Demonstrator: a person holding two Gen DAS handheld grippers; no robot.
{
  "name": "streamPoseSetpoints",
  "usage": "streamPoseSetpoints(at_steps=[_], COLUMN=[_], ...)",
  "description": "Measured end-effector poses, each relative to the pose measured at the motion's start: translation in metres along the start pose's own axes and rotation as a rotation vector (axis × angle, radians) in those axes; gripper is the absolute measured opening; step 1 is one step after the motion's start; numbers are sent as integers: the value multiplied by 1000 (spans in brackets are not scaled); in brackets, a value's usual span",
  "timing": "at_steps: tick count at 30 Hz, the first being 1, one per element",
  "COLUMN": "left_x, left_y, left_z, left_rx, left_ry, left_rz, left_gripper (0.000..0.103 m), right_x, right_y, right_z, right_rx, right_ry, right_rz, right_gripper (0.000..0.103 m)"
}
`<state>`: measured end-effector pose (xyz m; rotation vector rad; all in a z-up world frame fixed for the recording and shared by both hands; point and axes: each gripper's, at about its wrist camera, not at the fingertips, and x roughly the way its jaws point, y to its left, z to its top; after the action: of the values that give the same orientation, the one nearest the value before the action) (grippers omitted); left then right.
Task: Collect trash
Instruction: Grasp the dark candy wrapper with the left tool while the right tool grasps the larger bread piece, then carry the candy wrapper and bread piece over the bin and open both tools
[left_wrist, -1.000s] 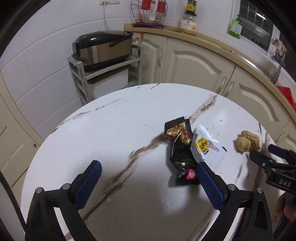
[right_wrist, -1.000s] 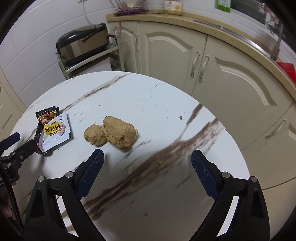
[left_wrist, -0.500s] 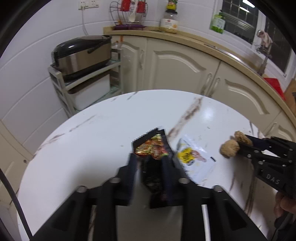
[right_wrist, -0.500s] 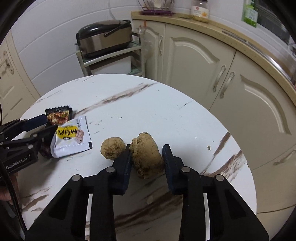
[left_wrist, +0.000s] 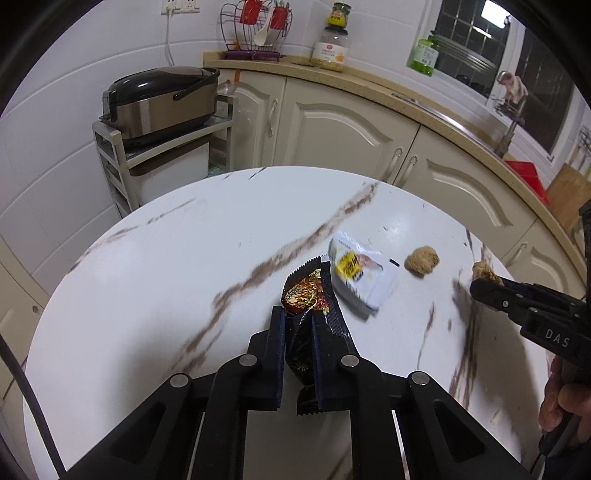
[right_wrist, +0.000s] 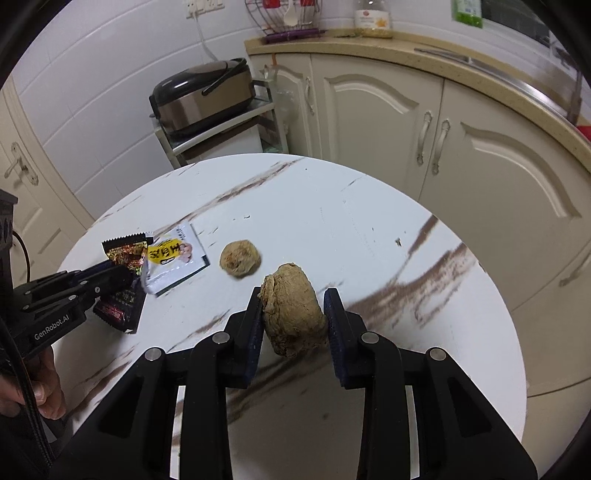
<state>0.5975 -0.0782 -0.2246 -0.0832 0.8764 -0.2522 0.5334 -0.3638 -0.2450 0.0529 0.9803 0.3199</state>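
Now both are lifting: the left hand-held gripper (left_wrist: 298, 334), pinching the black snack wrapper (left_wrist: 308, 310), and the right hand-held gripper (right_wrist: 293, 309), clamping the brown crumpled wad (right_wrist: 291, 308), probably paper, should be rising straight off the counter (right_wrist: 332, 221).

I see a rice cooker (left_wrist: 162, 101) on a shelf rack (left_wrist: 122, 155); behind it, cabinets (left_wrist: 332, 125), a jar (left_wrist: 331, 44), a green bottle (left_wrist: 424, 55).

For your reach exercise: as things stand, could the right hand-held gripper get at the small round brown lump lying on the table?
Probably not yet: the right hand-held gripper is shut on the larger brown lump. The path to the small round brown lump looks clear.
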Motion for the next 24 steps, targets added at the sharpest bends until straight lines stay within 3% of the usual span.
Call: streamPoseSetpoints(at_steps=[9,24], left_x=[-57,-168], left_y=[-3,-78], left_z=[-45,-109], left_rx=[-6,83], left_ry=[-26,-113], left_rz=[-14,-55], left_gripper=[5,5], right_x=[-42,-122], right_y=[2,-4], right_z=[-30,-84], right_rx=[37,94], right_ry=[-38,-132], right_rz=[23,28], right_gripper=[29,29])
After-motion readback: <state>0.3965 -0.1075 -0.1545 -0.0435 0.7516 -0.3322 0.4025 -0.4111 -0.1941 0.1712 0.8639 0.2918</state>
